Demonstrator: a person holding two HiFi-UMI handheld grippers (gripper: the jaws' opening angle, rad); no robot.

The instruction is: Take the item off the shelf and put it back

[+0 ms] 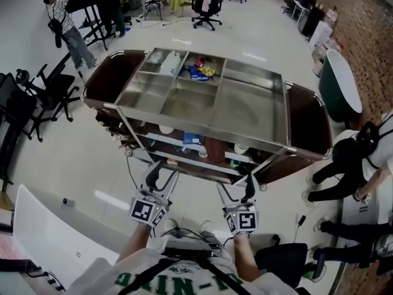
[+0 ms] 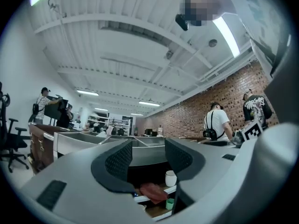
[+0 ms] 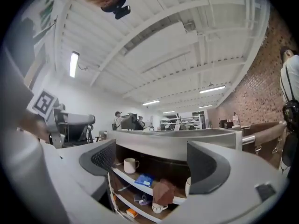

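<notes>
The brown item (image 3: 163, 190) sits on the middle shelf (image 3: 128, 180) of the steel cart (image 1: 245, 112), close to the shelf's front edge, with a blue packet (image 3: 144, 179) just beside it and a white mug (image 3: 131, 164) further along the same board. A second mug (image 3: 159, 208) stands on the shelf below.

The right tool (image 1: 238, 189) is held level, short of the cart's front rail. Its jaws stand moderately apart with nothing between the pads, and the shelf shows through the gap, well beyond them. The left tool (image 1: 161, 172) is also level and in front of the cart, jaws apart and empty. In its own view a white cup (image 2: 171, 178) and a small green cup (image 2: 170, 203) show past the pads.

A strip of bare floor (image 1: 92, 165) separates the person from the cart. Office chairs (image 1: 37, 103) crowd the left side, and people (image 1: 344, 158) stand near the cart's right end. The cart's top tray holds a white bottle (image 1: 172, 63) and some packets (image 1: 201, 71) in its far compartments, while the near compartments lie bare to the rim
</notes>
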